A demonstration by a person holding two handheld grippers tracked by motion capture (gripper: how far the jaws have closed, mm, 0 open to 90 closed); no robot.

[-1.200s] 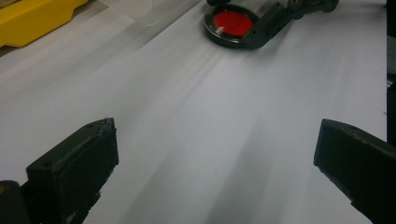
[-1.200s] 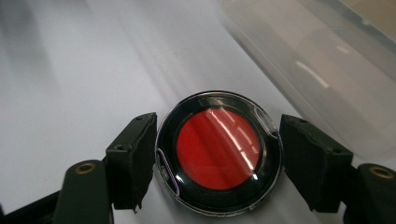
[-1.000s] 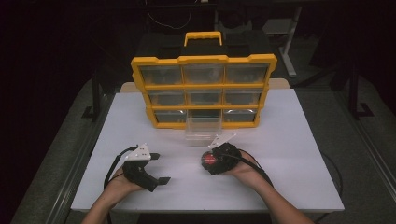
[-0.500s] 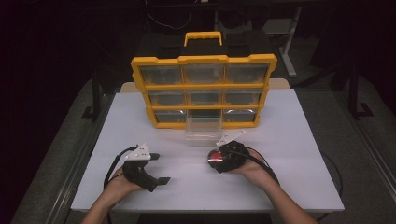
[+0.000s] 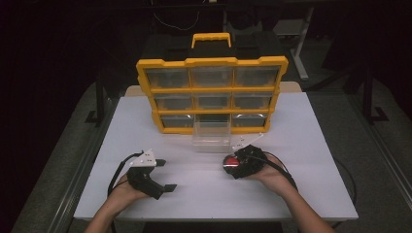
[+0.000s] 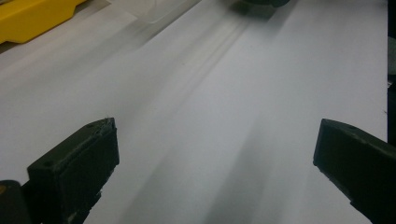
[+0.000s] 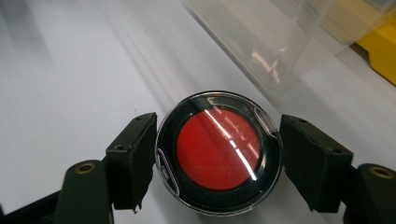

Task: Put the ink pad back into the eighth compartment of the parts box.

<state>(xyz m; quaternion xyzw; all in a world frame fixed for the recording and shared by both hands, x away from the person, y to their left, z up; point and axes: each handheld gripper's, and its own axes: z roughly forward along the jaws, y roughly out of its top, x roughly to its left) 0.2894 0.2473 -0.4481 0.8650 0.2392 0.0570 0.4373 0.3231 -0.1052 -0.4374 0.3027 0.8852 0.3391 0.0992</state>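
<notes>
White rectangular tabletop [image 5: 301, 145], dark room around it. A yellow plastic organizer with clear drawers and a carry handle [image 5: 212, 94] stands upright at the far centre; one clear plastic drawer [image 5: 211, 137] sits pulled out on the table in front of its bottom row.

Left gripper [image 5: 165, 174]: near the front left of the table, jaws spread wide, nothing between them. The left gripper view shows bare tabletop between the two black jaws, with a yellow corner of the organizer at top left.

Right gripper [image 5: 232, 164]: front right of centre, just in front of the clear drawer. A round black compact with a red centre under a clear lid [image 7: 219, 151] sits between its jaws. The right gripper view shows both jaws against the compact's rim, pinching it; the high view gives only a red spot at the gripper's tip.
</notes>
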